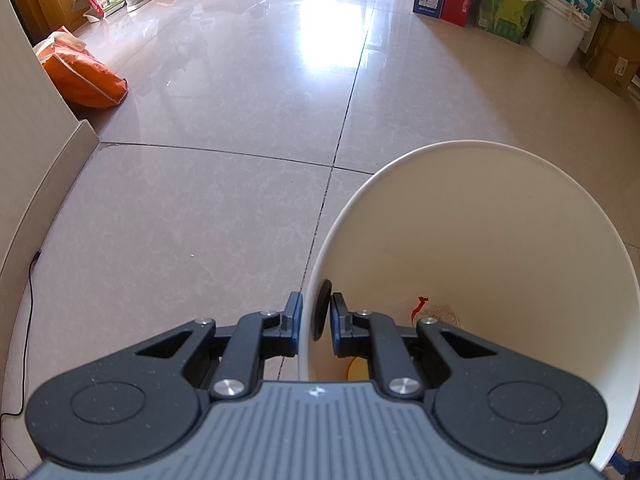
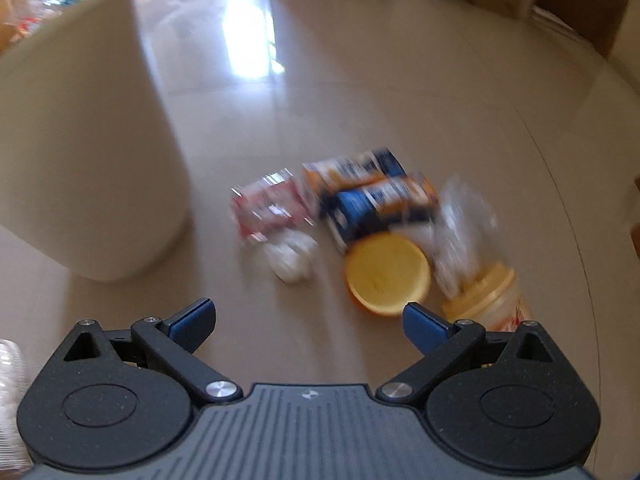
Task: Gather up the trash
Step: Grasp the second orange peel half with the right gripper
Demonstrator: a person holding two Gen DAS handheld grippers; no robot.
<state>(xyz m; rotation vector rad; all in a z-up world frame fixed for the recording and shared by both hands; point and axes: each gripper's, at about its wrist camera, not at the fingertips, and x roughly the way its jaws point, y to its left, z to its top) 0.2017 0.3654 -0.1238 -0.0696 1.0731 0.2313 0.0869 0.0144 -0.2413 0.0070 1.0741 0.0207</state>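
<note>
Down on the pale tiled floor [image 2: 360, 92] the trash lies in a loose heap: a crinkled red-and-white wrapper [image 2: 270, 208], two orange-and-blue boxes [image 2: 376, 196] lying against each other, a small white crumpled wad [image 2: 290, 258] just in front of the wrapper, a round orange lid [image 2: 388, 276] touching the nearer box, a clear plastic scrap [image 2: 460, 232] and a yellow-capped jar [image 2: 488, 300] tipped on its side at the right. All of it is smeared by blur, so I cannot read any labels. My right gripper [image 2: 310, 320] hangs over the floor just short of the heap, jaws spread wide with nothing between them; its right fingertip [image 2: 424, 324] sits beside the lid's near edge. To the left of the heap stands the white bin [image 2: 92, 152]. My left gripper [image 1: 316, 316] is clenched on that bin's rim [image 1: 310, 280], one finger outside the wall, the other inside. At the bottom of the bin [image 1: 480, 240] I can see a red scrap [image 1: 418, 308] and something yellow [image 1: 358, 368].
</note>
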